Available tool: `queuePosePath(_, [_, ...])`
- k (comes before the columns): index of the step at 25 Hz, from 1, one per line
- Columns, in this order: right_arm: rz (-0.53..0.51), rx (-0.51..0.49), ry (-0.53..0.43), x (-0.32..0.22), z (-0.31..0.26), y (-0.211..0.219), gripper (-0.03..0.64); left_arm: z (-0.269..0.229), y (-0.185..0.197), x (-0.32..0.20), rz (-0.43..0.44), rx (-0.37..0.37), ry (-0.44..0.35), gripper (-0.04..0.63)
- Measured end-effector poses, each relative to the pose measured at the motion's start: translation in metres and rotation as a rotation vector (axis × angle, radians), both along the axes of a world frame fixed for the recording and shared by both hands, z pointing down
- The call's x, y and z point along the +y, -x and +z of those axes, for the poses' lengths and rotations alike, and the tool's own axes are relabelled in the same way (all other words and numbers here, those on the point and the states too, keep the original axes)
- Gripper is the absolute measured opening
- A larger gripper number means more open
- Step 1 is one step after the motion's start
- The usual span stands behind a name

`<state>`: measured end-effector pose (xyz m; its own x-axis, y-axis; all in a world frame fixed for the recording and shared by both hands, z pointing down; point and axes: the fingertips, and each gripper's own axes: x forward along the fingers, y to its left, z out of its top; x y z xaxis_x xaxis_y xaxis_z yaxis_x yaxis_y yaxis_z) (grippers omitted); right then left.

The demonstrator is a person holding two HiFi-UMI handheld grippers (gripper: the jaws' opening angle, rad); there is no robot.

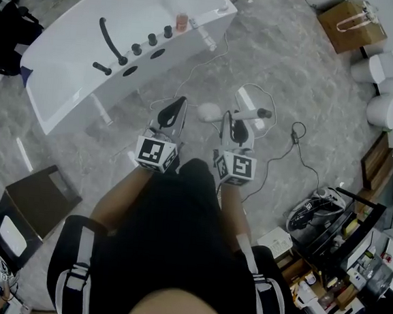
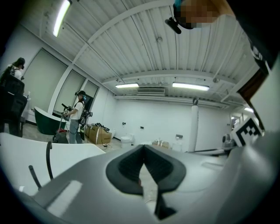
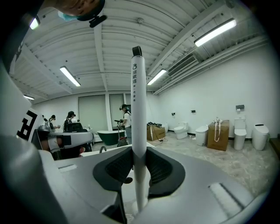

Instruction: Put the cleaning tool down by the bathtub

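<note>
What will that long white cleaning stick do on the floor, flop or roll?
The cleaning stick looks stiff: it stands straight from the right tool without sagging. Being round, it might roll on the smooth floor, though its wide white head would probably stop it.

Grey marble-look tile floor [image 1: 274, 50] all over. Brown cardboard box with white loop handles [image 1: 346, 24] top right, two white ceramic toilets [image 1: 381, 68] right beside it. Thin black cable [image 1: 300, 145] snaking across floor. Dark green freestanding tub [image 3: 107, 134] way back, person with backpack [image 3: 126, 121] next to it. Ceiling strip light [image 3: 216, 31] on.
</note>
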<state>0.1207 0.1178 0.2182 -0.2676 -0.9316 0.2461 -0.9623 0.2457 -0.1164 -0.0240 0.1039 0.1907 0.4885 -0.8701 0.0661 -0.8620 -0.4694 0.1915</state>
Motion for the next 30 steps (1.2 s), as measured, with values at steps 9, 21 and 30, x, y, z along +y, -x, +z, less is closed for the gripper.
queuePosePath(9, [0.006,0.008,0.003,-0.063,0.013,-0.005,0.094,0.011,-0.004,-0.057,-0.009,0.002,0.002,0.009])
queuePosePath(21, [-0.074,0.030,0.045,-0.164,0.057,-0.030,0.094,0.045,-0.036,-0.152,-0.071,0.007,0.008,0.009])
queuePosePath(30, [-0.095,0.033,0.082,-0.229,0.098,-0.045,0.094,0.083,-0.048,-0.213,-0.124,-0.013,0.041,0.009])
